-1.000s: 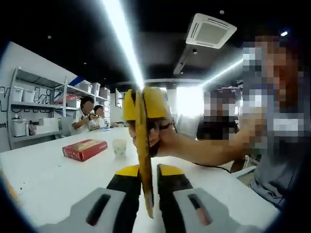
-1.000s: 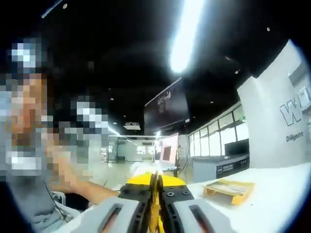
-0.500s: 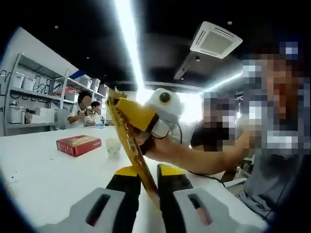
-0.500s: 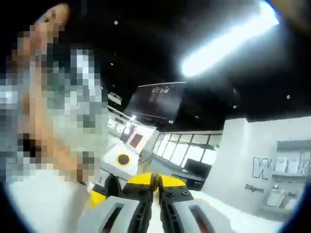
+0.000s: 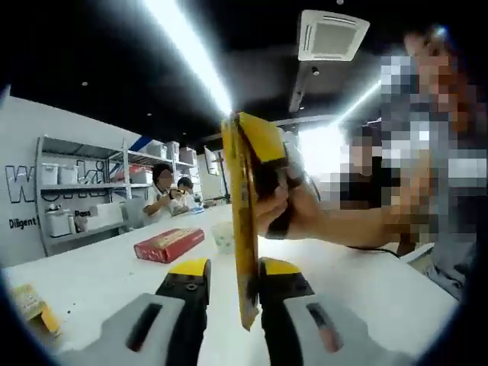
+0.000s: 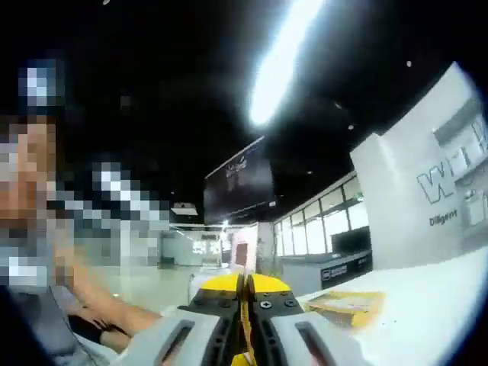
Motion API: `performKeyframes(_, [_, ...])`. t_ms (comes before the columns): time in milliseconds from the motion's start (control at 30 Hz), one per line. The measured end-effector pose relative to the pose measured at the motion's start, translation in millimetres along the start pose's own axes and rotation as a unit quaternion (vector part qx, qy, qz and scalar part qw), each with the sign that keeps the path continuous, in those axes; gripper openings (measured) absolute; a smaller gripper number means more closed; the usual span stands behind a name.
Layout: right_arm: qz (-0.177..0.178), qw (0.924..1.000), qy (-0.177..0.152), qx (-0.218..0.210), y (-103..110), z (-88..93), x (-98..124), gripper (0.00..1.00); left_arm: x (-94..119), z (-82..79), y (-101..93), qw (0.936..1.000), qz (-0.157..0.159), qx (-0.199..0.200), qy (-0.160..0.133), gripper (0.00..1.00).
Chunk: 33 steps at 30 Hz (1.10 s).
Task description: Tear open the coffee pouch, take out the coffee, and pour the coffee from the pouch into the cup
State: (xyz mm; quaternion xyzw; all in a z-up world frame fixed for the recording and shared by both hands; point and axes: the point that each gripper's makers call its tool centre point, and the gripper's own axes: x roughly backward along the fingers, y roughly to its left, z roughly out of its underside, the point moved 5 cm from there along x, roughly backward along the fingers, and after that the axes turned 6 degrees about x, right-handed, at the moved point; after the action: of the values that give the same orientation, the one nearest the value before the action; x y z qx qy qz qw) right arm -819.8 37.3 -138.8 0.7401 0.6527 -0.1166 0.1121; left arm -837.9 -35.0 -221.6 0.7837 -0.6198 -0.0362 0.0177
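Both views look along their tongs, close on the shared pouch [image 5: 245,229].

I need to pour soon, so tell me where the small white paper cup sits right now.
In the left gripper view, the small white paper cup stands on the white table, just right of the red box and partly behind the yellow coffee pouch.

Coffee pouch [image 5: 244,229]: yellow, flat, seen edge-on and upright in the left gripper view, its lower end down between that view's two jaws and its upper end lifted well above the white table; in the right gripper view only a thin yellow edge [image 6: 243,320] shows, pinched in the slit between the closed jaws. Cup [image 5: 223,237]: small, pale, upright on the table just beside the pouch's edge in the left gripper view, partly hidden by it; contents cannot be told.
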Motion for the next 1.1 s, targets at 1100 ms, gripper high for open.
performKeyframes(1100, [0.103, 0.9197, 0.128, 0.357, -2.1, 4.3, 1.0, 0.03, 6.3, -21.6, -52.1, 0.9575, 0.205, 0.200, -0.035, 0.18])
